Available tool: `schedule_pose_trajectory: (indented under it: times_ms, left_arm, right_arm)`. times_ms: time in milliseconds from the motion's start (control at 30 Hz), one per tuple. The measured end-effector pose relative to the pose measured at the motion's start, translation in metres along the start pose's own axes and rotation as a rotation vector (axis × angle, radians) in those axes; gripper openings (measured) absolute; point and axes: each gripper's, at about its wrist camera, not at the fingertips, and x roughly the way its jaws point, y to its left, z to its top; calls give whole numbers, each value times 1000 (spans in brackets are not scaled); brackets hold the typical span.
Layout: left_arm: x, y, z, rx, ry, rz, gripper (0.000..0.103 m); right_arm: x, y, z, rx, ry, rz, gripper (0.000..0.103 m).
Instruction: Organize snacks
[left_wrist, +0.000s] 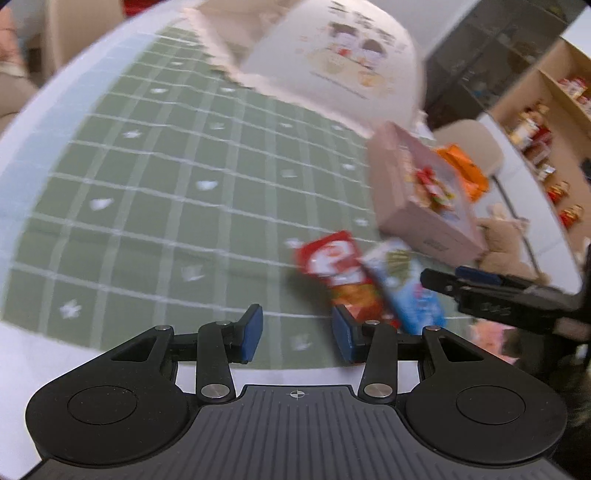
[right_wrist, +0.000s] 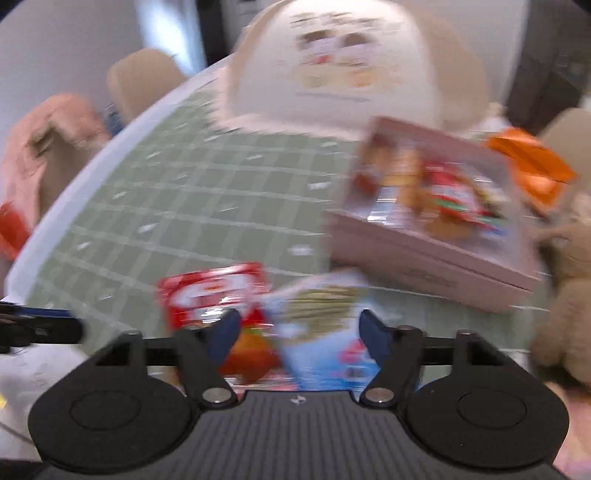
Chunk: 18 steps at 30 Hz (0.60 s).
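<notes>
The right hand-held gripper (right_wrist: 297, 332) is seen open, empty, above a blue-white snack packet (right_wrist: 325, 332) and red snack packet (right_wrist: 214, 295) on the green checked table (right_wrist: 184, 206). The left hand-held gripper (left_wrist: 297, 332) is half open, empty. A pink cardboard box (right_wrist: 432, 221) holds assorted packets.

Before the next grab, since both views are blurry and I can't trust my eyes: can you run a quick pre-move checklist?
1. Left gripper empty, jaws apart: ok.
2. Right gripper jaws apart, nothing pinched: ok.
3. Red packet and blue packet loose on the green tablecloth: ok.
4. Packets separate: not ok, they overlap.
5. Pink box open, snacks inside: ok.
6. Pictures sharp enough to aim: not ok.
</notes>
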Motion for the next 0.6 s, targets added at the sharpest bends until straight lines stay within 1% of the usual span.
schedule_pose_trajectory:
  times_ms: [67, 100, 133, 167, 200, 233, 267, 367, 433, 500, 533, 600]
  left_arm:
    - [13, -17, 7, 9, 51, -82, 46]
    - [22, -27, 9, 17, 80, -120, 46]
    - [33, -38, 9, 29, 110, -155, 46]
    - [43, -47, 9, 42, 135, -175, 46]
    - [54, -57, 8, 57, 150, -178, 46]
    - [62, -65, 5, 61, 148, -164, 46]
    - [69, -70, 3, 59, 144, -151, 46]
    - [90, -80, 0, 62, 153, -124, 46]
    - [105, -88, 1, 105, 159, -84, 46]
    - [120, -94, 5, 141, 154, -57, 46]
    - [125, -96, 8, 154, 148, -50, 46]
    - [135, -104, 15, 193, 122, -33, 46]
  right_arm:
    - [3, -23, -9, 62, -5, -56, 73]
    - [5, -34, -12, 106, 0, -58, 73]
    - [9, -47, -17, 161, 7, -39, 68]
    - [13, -57, -23, 209, 20, -8, 53]
    - [20, -67, -27, 266, 43, 30, 44]
    - [25, -74, -32, 309, 65, 52, 33]
    - [27, -76, -38, 327, 74, 57, 32]
    - [22, -63, -58, 303, 62, 65, 32]
    - [14, -58, -70, 303, 61, 95, 33]
    - [7, -59, -77, 334, 67, 135, 33]
    - [2, -62, -79, 351, 51, 132, 33]
    - [-4, -69, -78, 359, 7, 54, 33]
